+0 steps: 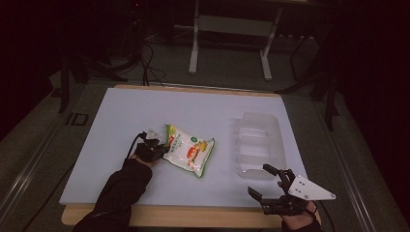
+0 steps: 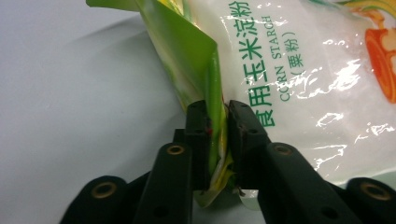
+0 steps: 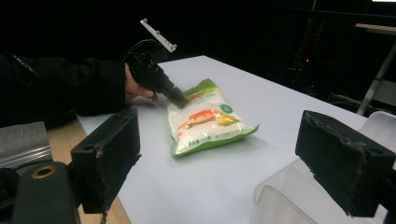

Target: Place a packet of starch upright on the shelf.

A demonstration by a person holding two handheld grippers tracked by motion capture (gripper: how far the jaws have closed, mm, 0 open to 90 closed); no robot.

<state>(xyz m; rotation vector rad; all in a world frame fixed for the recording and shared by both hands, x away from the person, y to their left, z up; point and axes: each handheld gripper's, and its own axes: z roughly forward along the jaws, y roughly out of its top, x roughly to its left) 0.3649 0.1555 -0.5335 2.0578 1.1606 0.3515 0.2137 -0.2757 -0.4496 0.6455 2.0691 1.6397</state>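
Glossy plastic starch bag (image 2: 299,70), matt white tabletop (image 1: 145,116)

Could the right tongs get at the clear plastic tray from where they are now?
Probably yes. The right tongs stand open at the table's near edge, right beside the clear plastic tray, with nothing between them. The corn starch bag, pinched by the left tongs, lies well to the side.

The corn starch bag (image 1: 189,151) is mostly white, with a bright green edge, green lettering down its face and an orange and yellow picture toward its right. It lies on a pale, plain white table top (image 1: 145,116) with a light wood rim at the near edge, and to the right stands a clear, colourless plastic tray (image 1: 258,140). Both grippers, left (image 2: 217,135) and right (image 1: 263,181), are black, and the right one carries a light grey three-cornered plate.
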